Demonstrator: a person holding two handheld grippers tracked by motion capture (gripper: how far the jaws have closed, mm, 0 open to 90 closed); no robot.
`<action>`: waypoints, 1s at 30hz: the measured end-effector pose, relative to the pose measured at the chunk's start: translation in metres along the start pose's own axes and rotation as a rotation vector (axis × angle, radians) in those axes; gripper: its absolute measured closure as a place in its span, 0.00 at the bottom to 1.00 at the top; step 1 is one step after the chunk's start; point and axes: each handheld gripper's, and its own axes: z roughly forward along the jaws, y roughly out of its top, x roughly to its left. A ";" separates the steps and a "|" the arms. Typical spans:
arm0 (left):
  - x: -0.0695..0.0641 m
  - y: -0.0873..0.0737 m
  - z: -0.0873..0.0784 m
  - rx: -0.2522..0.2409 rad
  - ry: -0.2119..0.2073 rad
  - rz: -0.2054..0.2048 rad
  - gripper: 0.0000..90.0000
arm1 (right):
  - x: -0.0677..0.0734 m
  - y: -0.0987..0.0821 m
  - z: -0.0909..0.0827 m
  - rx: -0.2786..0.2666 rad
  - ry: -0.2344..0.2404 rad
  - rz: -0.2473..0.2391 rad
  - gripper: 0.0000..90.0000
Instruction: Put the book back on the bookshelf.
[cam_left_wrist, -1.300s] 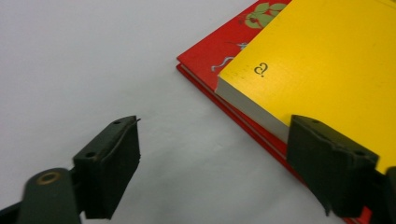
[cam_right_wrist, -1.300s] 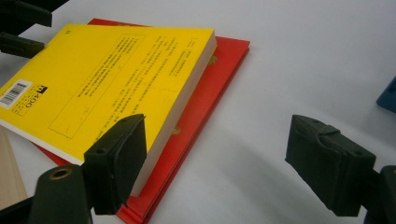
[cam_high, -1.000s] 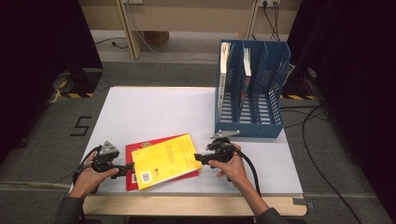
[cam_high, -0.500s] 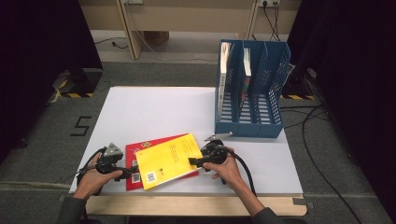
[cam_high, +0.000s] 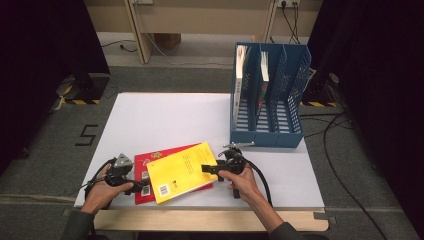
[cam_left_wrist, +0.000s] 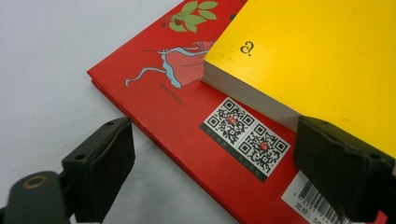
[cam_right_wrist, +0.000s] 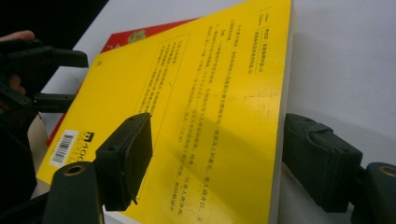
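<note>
A black "5" (cam_high: 88, 135) marks the grey floor beyond the left gripper (cam_high: 131, 186); between its jaws, a glossy yellow paperback book (cam_left_wrist: 322, 60) bears "a"; its Chinese print is too small to read.

Two books lie on the white table (cam_high: 175, 115) — one yellow book (cam_high: 181, 171) on top of one red book (cam_high: 150, 159); two hand-held grippers — the left gripper (cam_high: 142, 188) and the right gripper (cam_high: 207, 169); one blue file rack (cam_high: 267, 122) with three slots; two upright books (cam_high: 241, 60) in it.
</note>
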 end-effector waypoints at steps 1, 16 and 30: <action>0.000 0.000 0.000 0.000 0.000 0.000 0.13 | 0.000 0.001 0.000 -0.008 0.005 -0.005 0.29; -0.003 0.001 0.001 0.000 0.046 0.026 0.06 | 0.009 0.020 -0.008 -0.081 0.010 -0.053 0.36; -0.012 0.005 0.006 -0.033 0.017 0.029 0.04 | 0.055 0.051 -0.010 -0.114 0.134 -0.142 0.65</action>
